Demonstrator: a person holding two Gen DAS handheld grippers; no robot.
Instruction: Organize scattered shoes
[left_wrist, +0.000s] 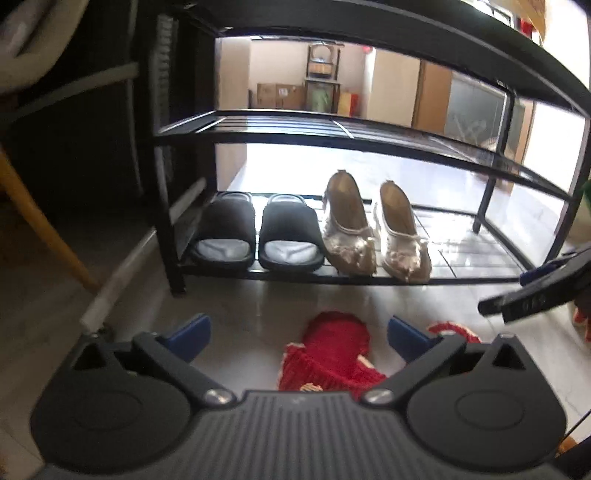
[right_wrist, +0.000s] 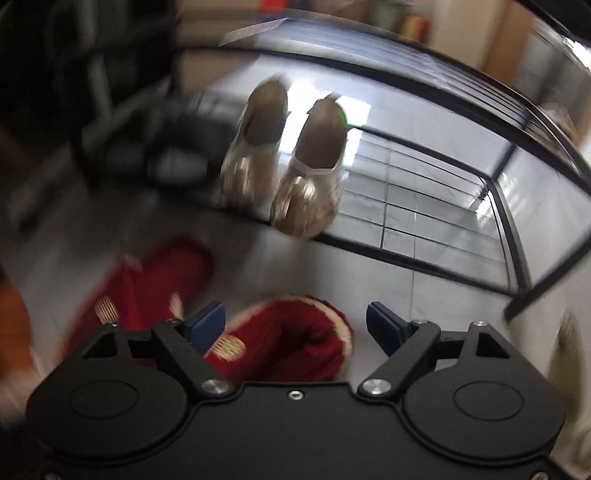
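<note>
A black shoe rack (left_wrist: 369, 130) stands ahead. On its bottom shelf sit two black slides (left_wrist: 255, 230) and two gold flat shoes (left_wrist: 375, 230), also in the right wrist view (right_wrist: 284, 166). Two red knitted slippers lie on the floor in front. My left gripper (left_wrist: 299, 338) is open, just above one red slipper (left_wrist: 332, 350). My right gripper (right_wrist: 295, 328) is open, with the other red slipper (right_wrist: 291, 343) between its blue fingers; it also shows at the right in the left wrist view (left_wrist: 532, 295). The first slipper (right_wrist: 155, 291) lies to the left of it.
A wooden chair leg (left_wrist: 40, 221) stands at the left of the rack. The rack's middle shelf (left_wrist: 295, 127) and the right part of its bottom shelf (right_wrist: 424, 206) hold nothing. Pale tile floor (left_wrist: 236, 306) lies in front. The right wrist view is blurred.
</note>
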